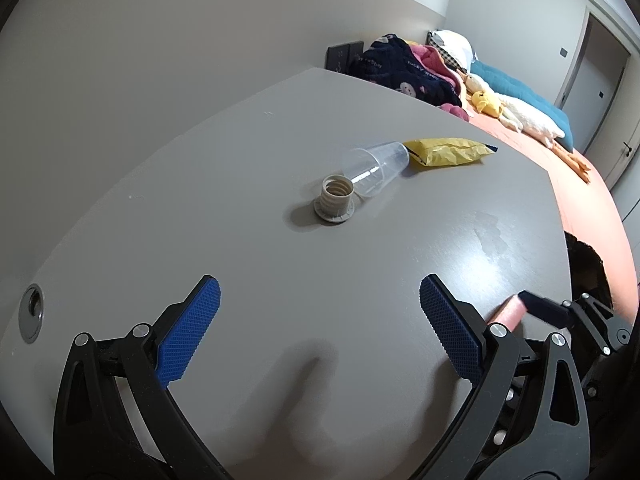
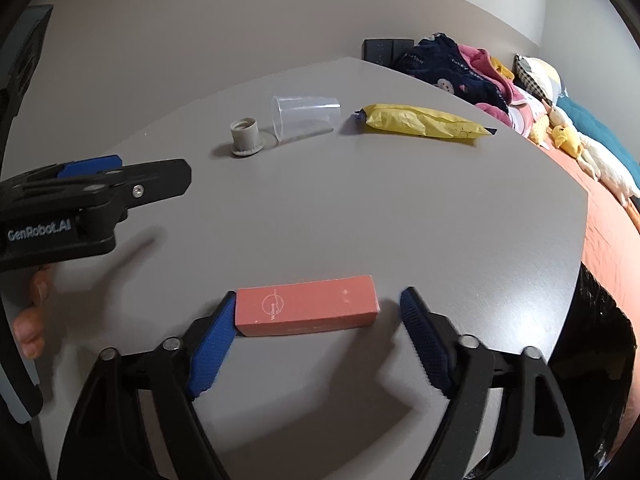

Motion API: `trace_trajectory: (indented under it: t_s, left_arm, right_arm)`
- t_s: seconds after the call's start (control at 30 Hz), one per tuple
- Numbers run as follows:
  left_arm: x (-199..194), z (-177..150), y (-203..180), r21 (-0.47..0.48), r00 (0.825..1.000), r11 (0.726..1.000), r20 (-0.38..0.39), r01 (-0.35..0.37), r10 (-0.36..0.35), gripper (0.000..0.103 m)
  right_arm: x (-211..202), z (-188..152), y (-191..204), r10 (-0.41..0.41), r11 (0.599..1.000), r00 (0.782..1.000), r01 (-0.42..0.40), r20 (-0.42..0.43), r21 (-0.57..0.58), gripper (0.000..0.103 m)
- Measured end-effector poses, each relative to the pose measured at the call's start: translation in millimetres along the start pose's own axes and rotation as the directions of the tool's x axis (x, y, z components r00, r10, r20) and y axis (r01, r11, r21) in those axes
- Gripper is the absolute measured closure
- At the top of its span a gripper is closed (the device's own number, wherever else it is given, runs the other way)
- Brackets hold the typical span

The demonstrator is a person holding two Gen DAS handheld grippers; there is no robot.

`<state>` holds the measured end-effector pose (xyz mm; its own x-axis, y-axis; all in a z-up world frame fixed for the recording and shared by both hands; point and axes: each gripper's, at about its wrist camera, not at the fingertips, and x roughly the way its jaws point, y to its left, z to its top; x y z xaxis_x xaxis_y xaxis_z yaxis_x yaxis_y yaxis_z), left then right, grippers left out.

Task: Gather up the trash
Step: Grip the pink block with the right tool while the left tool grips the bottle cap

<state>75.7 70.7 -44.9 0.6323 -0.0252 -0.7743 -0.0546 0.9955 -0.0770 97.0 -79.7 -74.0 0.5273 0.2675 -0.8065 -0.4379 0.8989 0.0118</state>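
A pink carton (image 2: pixel 306 310) lies flat on the grey table (image 2: pixel 360 208), crosswise between the fingers of my right gripper (image 2: pixel 318 294). The left pad touches the carton's end and the right pad stands a little off it, so the gripper is open. My left gripper (image 1: pixel 320 284) hangs open over bare table with nothing between its fingers. Farther back lie a clear plastic cup (image 1: pixel 376 168) on its side, a yellow snack packet (image 1: pixel 448 150) and a grey threaded socket (image 1: pixel 336 198). The pink carton (image 1: pixel 508 312) peeks out beyond the left gripper's right finger.
A black bag (image 2: pixel 592 340) hangs off the table's right edge. Beyond that is a bed (image 2: pixel 608 232) with clothes, pillows and plush toys. A metal cable hole (image 1: pixel 32 312) sits in the table at the left. A hand (image 2: pixel 32 312) holds the left gripper.
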Motion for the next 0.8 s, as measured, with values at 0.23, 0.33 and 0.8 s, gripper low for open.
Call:
trace_trajectory:
  t_s: [0.23, 0.33, 0.8]
  left_arm:
    - [19, 8, -5, 0.015, 1.0, 1.0, 0.0, -0.009, 0.009, 0.006]
    - [28, 12, -8, 0.038, 1.0, 0.999, -0.002, -0.01, 0.01, 0.006]
    - [58, 31, -5, 0.051, 1.0, 0.998, -0.002, -0.026, 0.026, 0.047]
  right_arm:
    - [3, 11, -16, 0.017, 0.998, 1.0, -0.018, 0.017, 0.056, 0.037]
    - [5, 18, -24, 0.019, 0.997, 1.0, -0.021, 0.023, 0.073, 0.037]
    - [19, 43, -48, 0.049, 0.991, 0.998, -0.054, 0.047, 0.12, 0.037]
